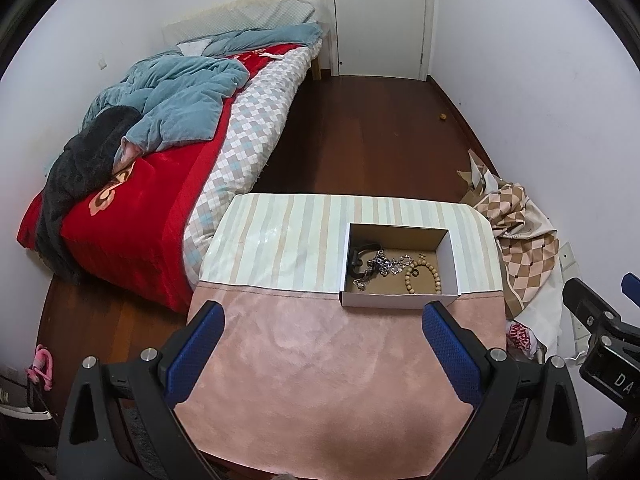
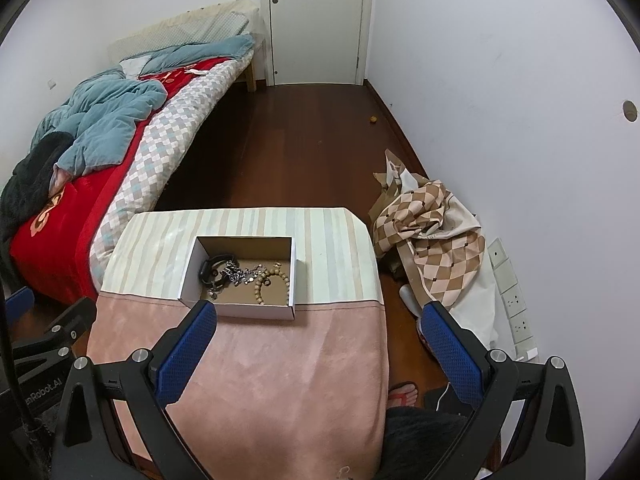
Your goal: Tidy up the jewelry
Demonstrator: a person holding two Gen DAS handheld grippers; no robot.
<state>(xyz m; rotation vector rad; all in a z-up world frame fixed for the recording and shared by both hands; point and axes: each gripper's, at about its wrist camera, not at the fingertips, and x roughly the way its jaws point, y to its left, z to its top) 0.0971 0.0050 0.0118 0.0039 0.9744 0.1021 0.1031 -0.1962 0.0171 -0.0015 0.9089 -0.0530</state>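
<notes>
A shallow white cardboard box (image 1: 394, 302) (image 2: 240, 309) sits on the cloth-covered table (image 1: 312, 360) (image 2: 256, 380). Inside lie a black wristband (image 1: 359, 258) (image 2: 208, 268), a tangled silver chain (image 1: 384, 267) (image 2: 236, 272) and a wooden bead bracelet (image 1: 424, 278) (image 2: 272, 284). My left gripper (image 1: 324, 316) is open and empty above the pink cloth, just in front of the box. My right gripper (image 2: 320, 316) is open and empty, its left finger (image 2: 188, 344) near the box's front left corner. The right gripper also shows at the right edge of the left wrist view (image 1: 600, 312).
A bed (image 1: 160, 152) (image 2: 100, 152) with red, blue and checkered bedding stands left of the table. A heap of checkered cloth and paper (image 1: 524, 240) (image 2: 436, 240) lies on the floor at the right by the wall. A closed white door (image 1: 380, 16) (image 2: 316, 20) is at the back.
</notes>
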